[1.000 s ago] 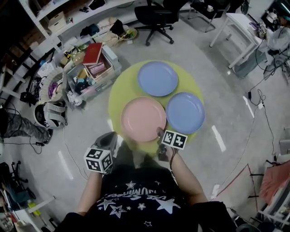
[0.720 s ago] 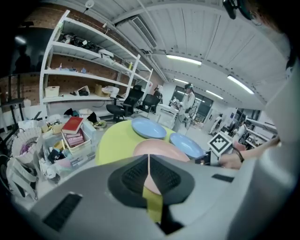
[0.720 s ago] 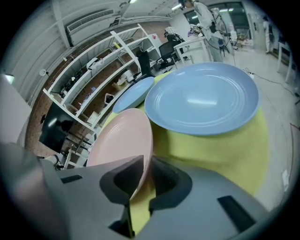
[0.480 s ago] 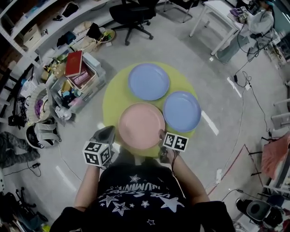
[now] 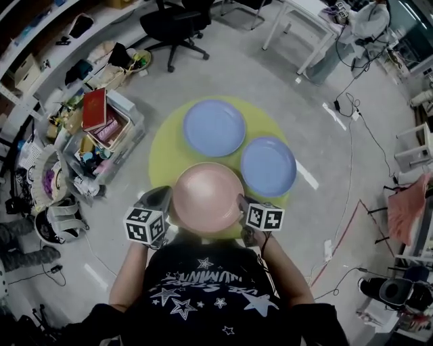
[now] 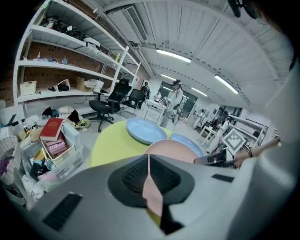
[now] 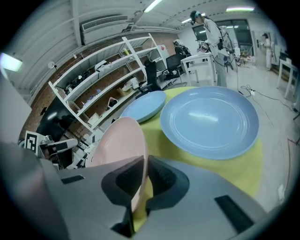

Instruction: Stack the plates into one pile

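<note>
Okay, at the near edge of the round yellow desk (image 5: 162,145) the pink plate (image 5: 206,197) sits between both grippers, right in front of the person's chest. The left gripper (image 5: 161,200) is on the plate's left rim, its fingers (image 6: 131,176) together on it, a thin pink strip pinched between them. The right gripper (image 5: 242,204) is on the right rim; its fingers (image 7: 161,178) have just been closing and now clamp the rim. The plate looks lifted off the desk and tilted. Further out, the right blue plate (image 5: 268,165) lies flat on the desk, just beside the pink one. Beyond that, the far blue plate (image 5: 214,128) lies flat near the desk's far edge. On the floor left of the desk is a crate (image 5: 125,132) with a red book (image 5: 94,108); farther back stands an office chair (image 5: 172,20).
</note>
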### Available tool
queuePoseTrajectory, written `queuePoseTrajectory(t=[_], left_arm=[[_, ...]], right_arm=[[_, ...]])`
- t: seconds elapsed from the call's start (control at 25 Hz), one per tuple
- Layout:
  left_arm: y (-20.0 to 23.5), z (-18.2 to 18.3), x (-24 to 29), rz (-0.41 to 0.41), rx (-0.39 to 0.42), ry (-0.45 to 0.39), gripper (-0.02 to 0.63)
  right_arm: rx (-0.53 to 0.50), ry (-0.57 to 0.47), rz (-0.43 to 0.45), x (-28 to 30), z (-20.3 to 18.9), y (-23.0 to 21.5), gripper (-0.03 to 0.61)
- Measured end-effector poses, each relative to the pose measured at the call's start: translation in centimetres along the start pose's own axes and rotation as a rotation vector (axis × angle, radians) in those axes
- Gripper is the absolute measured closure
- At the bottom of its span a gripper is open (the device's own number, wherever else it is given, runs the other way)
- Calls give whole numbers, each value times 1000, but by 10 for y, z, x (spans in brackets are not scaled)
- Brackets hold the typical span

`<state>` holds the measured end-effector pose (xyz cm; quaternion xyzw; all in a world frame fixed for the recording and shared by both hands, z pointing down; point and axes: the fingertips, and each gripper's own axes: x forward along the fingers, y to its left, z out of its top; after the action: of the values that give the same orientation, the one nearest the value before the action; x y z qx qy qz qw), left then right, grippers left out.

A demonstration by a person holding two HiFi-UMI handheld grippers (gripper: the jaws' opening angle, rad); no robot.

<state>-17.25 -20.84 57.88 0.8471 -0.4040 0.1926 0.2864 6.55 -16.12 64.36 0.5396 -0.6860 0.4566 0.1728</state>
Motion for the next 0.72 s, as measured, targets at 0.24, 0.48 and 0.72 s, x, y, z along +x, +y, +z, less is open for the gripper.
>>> queuePoseTrajectory(t=[0.24, 0.48, 0.72], left_arm=[[10, 11, 10, -37, 18, 7, 594], [23, 19, 14, -53, 18, 11, 594], [37, 24, 13, -48, -4, -1, 594]], right_arm=[[17, -75, 33, -8, 18, 6, 551], [186, -189, 55, -11, 59, 3, 551], [311, -289, 15, 4, 99, -6, 551]])
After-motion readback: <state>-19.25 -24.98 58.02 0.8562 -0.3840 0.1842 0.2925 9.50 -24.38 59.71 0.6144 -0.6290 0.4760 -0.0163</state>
